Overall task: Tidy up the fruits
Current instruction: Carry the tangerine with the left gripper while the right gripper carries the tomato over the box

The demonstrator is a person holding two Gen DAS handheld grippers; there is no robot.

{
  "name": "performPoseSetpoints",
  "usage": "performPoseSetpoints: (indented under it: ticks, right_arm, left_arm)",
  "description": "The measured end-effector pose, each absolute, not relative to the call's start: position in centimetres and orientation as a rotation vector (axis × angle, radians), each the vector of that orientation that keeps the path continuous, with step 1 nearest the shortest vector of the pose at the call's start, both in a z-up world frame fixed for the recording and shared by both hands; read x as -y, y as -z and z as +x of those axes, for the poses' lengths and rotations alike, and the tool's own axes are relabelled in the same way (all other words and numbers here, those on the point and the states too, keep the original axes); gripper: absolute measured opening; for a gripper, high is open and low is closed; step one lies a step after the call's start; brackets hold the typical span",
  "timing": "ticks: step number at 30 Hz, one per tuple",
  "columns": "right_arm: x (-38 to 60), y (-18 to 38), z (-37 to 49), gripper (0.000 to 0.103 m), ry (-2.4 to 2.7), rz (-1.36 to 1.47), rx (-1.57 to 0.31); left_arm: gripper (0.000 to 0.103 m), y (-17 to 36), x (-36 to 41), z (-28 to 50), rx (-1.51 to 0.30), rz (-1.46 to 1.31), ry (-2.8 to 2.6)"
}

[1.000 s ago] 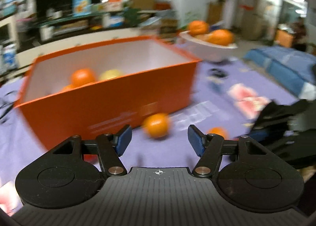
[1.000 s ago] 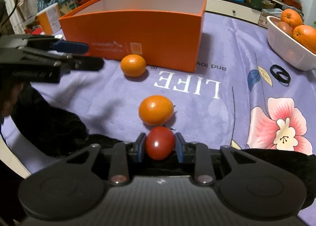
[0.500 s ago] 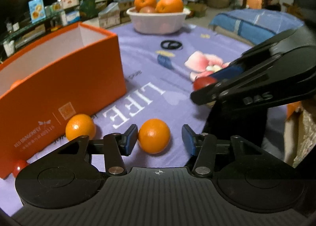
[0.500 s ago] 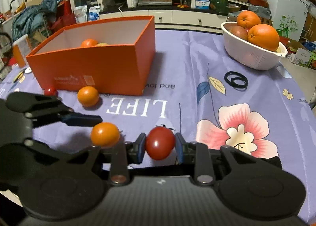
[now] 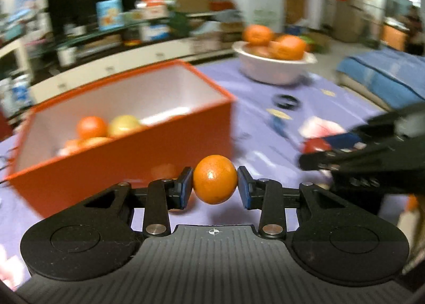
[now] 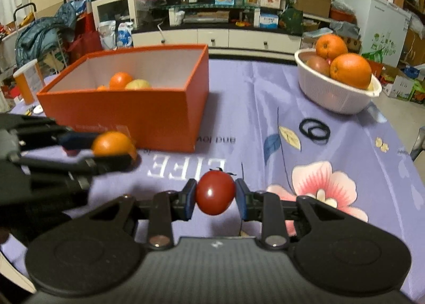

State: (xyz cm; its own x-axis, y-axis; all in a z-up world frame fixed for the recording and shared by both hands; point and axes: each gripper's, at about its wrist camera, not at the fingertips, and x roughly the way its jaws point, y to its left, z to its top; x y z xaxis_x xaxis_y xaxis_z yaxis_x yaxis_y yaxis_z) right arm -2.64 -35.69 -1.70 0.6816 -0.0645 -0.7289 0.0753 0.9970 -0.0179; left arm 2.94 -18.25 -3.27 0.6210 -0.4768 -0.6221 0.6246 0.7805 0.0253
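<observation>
In the right wrist view, the left hand-held gripper comes in from the left edge at mid height, its jaws clamped on a small orange. Just above and to the right of it, in the upper left of centre, stands the orange box on the purple flowered surface; inside the box, against its left part, lie an orange fruit and a pale yellow fruit. At bottom centre the right hand-held gripper has its two pads pressed on either side of a red tomato, which is held clear above the cloth. Right of centre two black rubber bands lie flat on the surface. In the upper right sits the white bowl, well apart from the box, heaped with large oranges.

The left wrist view is blurred. The orange box fills the left and centre, with fruit showing in its left part. At lower centre the left hand-held gripper is closed on the small orange, pads touching both sides. The white bowl is at upper right of centre. At the right edge, mid height, the right hand-held gripper reaches in with the red tomato between its jaws.
</observation>
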Motion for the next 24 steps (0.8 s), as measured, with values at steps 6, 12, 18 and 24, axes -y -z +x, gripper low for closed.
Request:
performPoseSetpoints:
  ticks: [6, 12, 18, 24]
  right_arm:
    - [34.5, -2.0, -0.8, 0.030, 0.086, 0.022, -0.713]
    - [32.3, -5.8, 4.0, 0.030, 0.049, 0.048, -0.617]
    - [29.2, -5.3, 9.4, 0.030, -0.010, 0.054, -0.620]
    - [27.1, -2.3, 13.4, 0.030, -0.057, 0.042, -0.696]
  left_arm:
    - [0.004, 0.1, 15.5, 6.1, -0.607, 0.228, 0.472]
    - [0.004, -3.1, 12.8, 10.7, -0.553, 0.132, 0.363]
    - [0.004, -2.4, 10.2, 14.7, -0.583, 0.067, 0.293]
    - [0.004, 0.1, 9.1, 16.9, -0.634, 0.066, 0.230]
